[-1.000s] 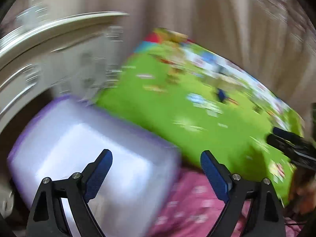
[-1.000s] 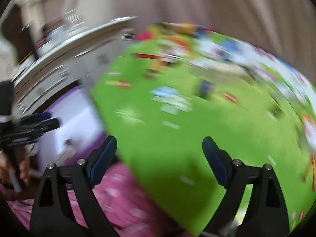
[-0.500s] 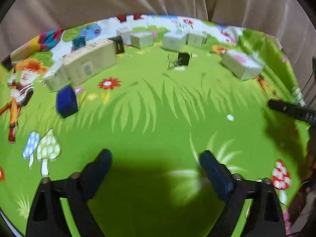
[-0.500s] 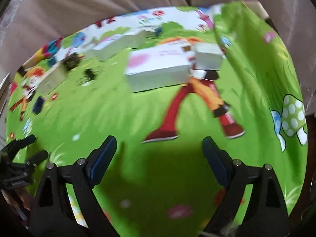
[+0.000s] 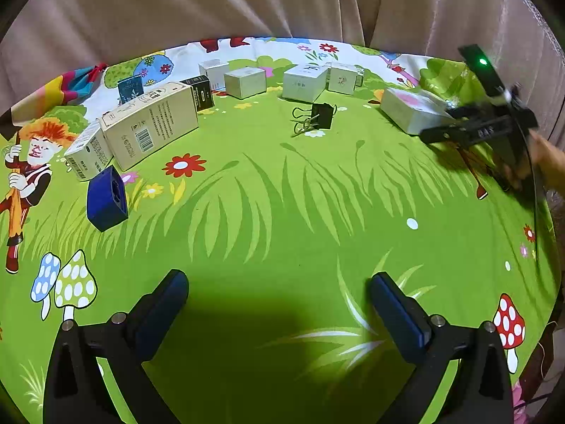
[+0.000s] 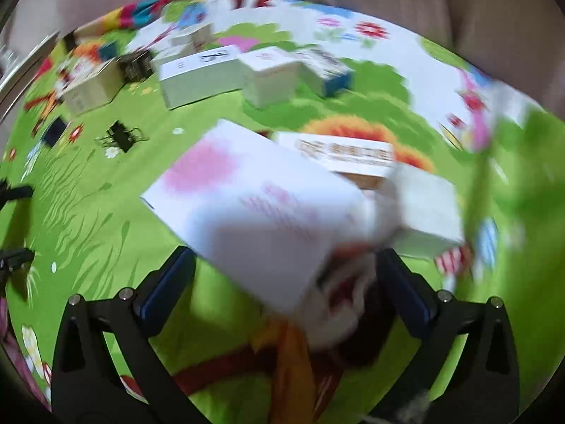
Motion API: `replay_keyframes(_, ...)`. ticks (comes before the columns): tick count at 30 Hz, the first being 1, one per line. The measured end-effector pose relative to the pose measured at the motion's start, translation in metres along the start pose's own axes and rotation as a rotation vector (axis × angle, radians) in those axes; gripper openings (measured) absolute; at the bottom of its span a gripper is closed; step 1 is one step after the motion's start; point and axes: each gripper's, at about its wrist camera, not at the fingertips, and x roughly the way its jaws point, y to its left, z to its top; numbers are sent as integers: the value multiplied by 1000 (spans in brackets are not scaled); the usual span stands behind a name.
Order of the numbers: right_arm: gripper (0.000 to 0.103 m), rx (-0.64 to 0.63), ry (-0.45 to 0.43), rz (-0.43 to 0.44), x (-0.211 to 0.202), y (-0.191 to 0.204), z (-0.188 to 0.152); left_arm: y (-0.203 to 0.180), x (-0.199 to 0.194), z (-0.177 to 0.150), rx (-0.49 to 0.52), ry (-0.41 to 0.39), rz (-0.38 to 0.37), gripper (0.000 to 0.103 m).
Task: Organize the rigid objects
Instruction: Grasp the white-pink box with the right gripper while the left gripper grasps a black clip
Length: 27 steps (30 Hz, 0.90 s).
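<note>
Several small boxes lie on a green cartoon cloth (image 5: 282, 212). A large beige box (image 5: 150, 123), a blue block (image 5: 106, 199), a black binder clip (image 5: 316, 118) and white boxes (image 5: 303, 83) sit at the back. My left gripper (image 5: 279, 293) is open and empty above bare cloth. My right gripper (image 6: 286, 272) is open, close to a white box with pink print (image 6: 257, 212); the box's near corner lies between the fingers. In the left wrist view the right gripper (image 5: 441, 123) hovers by that box (image 5: 411, 109).
A beige curtain (image 5: 282, 0) hangs behind the cloth. More white boxes (image 6: 268, 74) and another printed box (image 6: 346, 155) lie beyond the pink-print box. The cloth's edge drops off at the right (image 5: 551, 282).
Both cameras swung from a purple bin and cabinet onto the cloth. The left gripper has settled over it. The right gripper has moved in close to the pink-print box.
</note>
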Motion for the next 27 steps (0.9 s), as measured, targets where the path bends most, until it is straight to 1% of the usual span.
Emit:
replay_keyframes(3, 103, -72, 7, 27, 7, 3, 13, 0, 0, 0, -3, 0, 4, 103)
replay_keyframes(5, 102, -67, 0, 50, 12, 6, 18, -1, 1, 1, -3, 3, 5, 103)
replay_keyframes(6, 97, -79, -17, 56, 11, 11, 18, 0, 1, 2, -2, 5, 3, 103)
replay_keyframes(7, 81, -88, -37, 71, 8, 15, 19, 0, 2, 2, 2, 10, 1, 103)
replay_keyframes(8, 75, -88, -52, 73, 5, 20, 18, 0, 2, 4, 8, 22, -3, 103)
replay_keyframes(10, 74, -59, -33, 42, -5, 33, 7, 1, 6, 9, 6, 42, -1, 103)
replay_keyframes(12, 74, -40, -36, 20, -17, 52, -10, 1, 13, 20, -30, 68, 23, 103)
replay_keyframes(14, 74, -16, -42, -1, -29, 69, -30, -3, 28, 38, -65, 89, 48, 103)
replay_keyframes(16, 75, 25, -42, -24, -40, 85, -49, -8, 42, 55, -80, 97, 43, 103)
replay_keyframes(17, 75, 38, -43, -32, -45, 89, -56, -13, 53, 70, -83, 95, 30, 103)
replay_keyframes(19, 75, 74, -48, -50, -54, 97, -70, -22, 71, 89, -63, 94, 35, 103)
replay_keyframes(21, 76, 90, -54, -63, -56, 101, -78, -29, 93, 115, -18, 73, 45, 103)
replay_keyframes(22, 78, 94, -58, -66, -58, 102, -81, -30, 99, 121, -11, 71, 44, 103)
replay_keyframes(23, 81, 99, -60, -65, -59, 103, -82, -29, 106, 128, -12, 67, 16, 98)
replay_keyframes(25, 85, 97, -60, -68, -60, 105, -84, -32, 101, 132, 36, 25, -16, 54)
replay_keyframes(26, 87, 99, -60, -71, -60, 105, -85, -35, 94, 131, 57, 40, -35, 41)
replay_keyframes(27, 89, 105, -62, -69, -60, 104, -86, -36, 90, 128, 60, 60, -52, 41)
